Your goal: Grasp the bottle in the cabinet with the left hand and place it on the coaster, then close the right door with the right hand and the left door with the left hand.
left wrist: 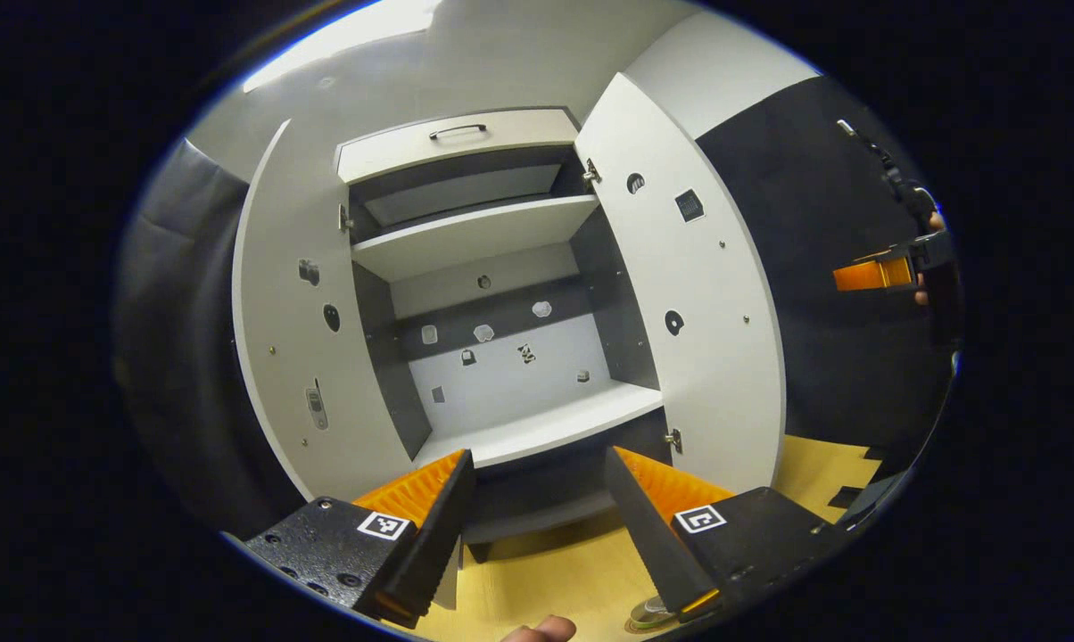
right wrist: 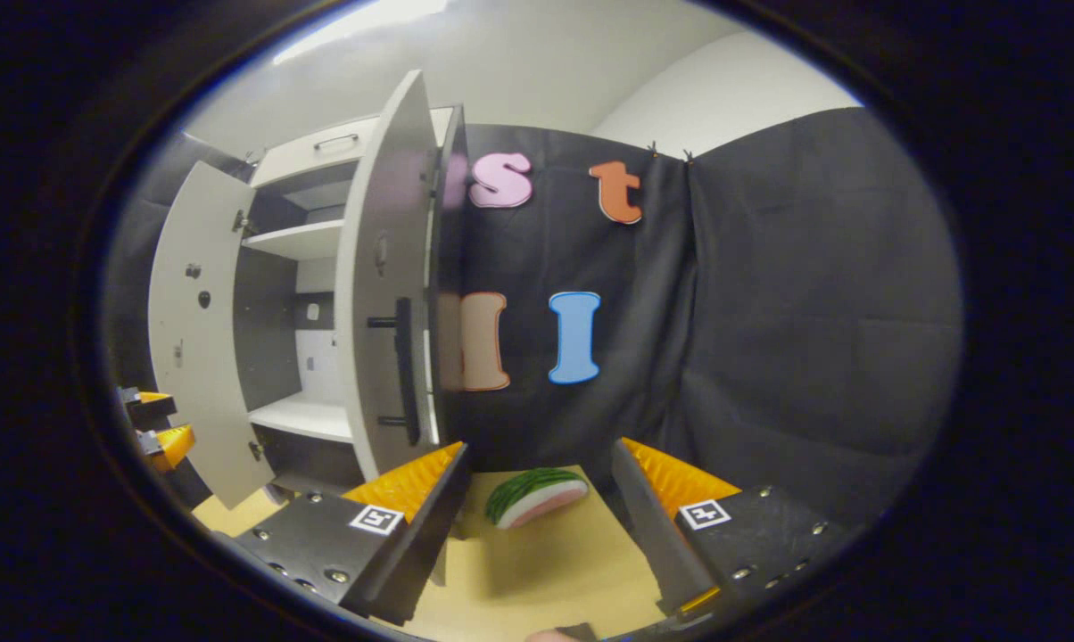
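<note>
Jaws released on left gripper (left wrist: 537,508) and right gripper (right wrist: 537,499) alike, nothing held. Round thing (left wrist: 651,613) low on the surface (left wrist: 546,571) beside the left jaws, likely the set-down spot, too clipped to call tbh. Further out, right door (right wrist: 381,294) swung open, up-left of the right jaws, handle (right wrist: 403,370) upright. Clearly nearer the right hand, so probably its push.

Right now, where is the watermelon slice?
In the right gripper view, the watermelon slice lies on the yellow table, between the right gripper's open fingers, right of the cabinet's right door.

Cabinet (left wrist: 501,294) behind table (left wrist: 555,571)
</note>
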Demonstrator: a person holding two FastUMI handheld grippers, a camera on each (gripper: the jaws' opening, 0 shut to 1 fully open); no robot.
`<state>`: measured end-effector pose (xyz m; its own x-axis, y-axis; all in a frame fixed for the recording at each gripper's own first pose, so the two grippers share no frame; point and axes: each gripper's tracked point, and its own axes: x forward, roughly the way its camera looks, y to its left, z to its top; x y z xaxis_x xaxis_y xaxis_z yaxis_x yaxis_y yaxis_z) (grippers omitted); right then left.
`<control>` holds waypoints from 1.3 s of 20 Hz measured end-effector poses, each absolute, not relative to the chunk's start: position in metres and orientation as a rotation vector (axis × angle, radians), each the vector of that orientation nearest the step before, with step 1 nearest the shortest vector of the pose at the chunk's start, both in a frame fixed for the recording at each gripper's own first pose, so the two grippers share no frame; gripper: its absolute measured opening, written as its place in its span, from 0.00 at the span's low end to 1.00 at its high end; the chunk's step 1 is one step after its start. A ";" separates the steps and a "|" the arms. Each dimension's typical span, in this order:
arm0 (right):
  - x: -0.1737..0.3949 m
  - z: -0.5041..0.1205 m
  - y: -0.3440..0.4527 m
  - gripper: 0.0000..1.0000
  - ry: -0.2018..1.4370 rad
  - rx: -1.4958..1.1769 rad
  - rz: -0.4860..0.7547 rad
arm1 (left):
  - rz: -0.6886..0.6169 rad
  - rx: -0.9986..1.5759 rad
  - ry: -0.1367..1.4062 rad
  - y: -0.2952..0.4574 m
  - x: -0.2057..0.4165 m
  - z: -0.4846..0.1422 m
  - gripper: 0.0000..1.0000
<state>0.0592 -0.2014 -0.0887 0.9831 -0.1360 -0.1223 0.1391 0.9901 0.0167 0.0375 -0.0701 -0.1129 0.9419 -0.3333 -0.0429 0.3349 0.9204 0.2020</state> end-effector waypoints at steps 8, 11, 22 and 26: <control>0.117 -0.086 -0.224 0.94 0.145 -0.012 -0.108 | -0.220 0.195 0.046 -0.033 0.047 -0.093 0.94; 0.134 -0.081 -0.219 0.94 0.142 0.001 -0.101 | -0.217 0.106 0.068 -0.033 0.043 -0.078 0.94; 0.170 -0.047 -0.170 0.94 0.113 0.010 0.008 | -0.118 -0.086 0.015 0.018 0.026 0.040 0.94; 0.174 -0.037 -0.139 0.94 0.111 0.022 0.054 | -0.122 -0.099 0.022 0.044 0.017 0.055 0.93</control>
<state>0.1743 -0.1388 -0.0372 0.9924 0.0550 -0.1101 -0.0526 0.9983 0.0249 0.0168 0.0437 0.0546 0.9923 -0.1226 -0.0162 0.1203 0.9877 -0.0999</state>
